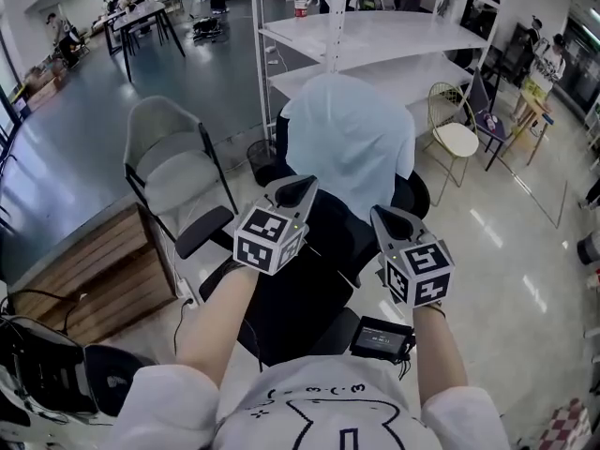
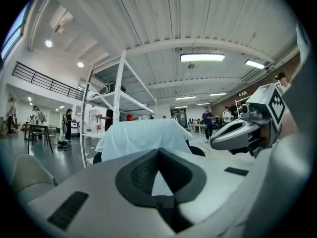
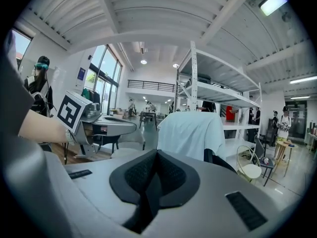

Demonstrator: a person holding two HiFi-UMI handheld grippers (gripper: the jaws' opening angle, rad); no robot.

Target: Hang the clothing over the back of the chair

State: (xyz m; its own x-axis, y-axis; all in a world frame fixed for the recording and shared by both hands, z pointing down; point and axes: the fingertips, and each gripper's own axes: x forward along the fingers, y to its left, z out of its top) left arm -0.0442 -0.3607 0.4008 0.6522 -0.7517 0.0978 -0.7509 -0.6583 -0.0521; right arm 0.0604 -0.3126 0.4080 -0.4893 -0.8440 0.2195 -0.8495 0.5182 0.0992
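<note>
A pale blue garment [image 1: 349,146] hangs draped over the backrest of a black office chair [image 1: 298,284], straight ahead of me. My left gripper [image 1: 298,191] and right gripper [image 1: 388,219] are held side by side above the chair's seat, short of the garment and apart from it. Both are shut with nothing between the pads. In the left gripper view the closed jaws [image 2: 158,150] point at the garment [image 2: 139,135], with the right gripper [image 2: 238,135] beside them. In the right gripper view the closed jaws [image 3: 157,152] face the garment [image 3: 192,133].
A grey chair [image 1: 174,162] stands to the left, by a wooden platform [image 1: 94,272]. White shelving [image 1: 375,37] rises behind the office chair. A gold-framed chair with a white seat [image 1: 456,137] is at the right. A small black device [image 1: 382,337] sits near my right arm.
</note>
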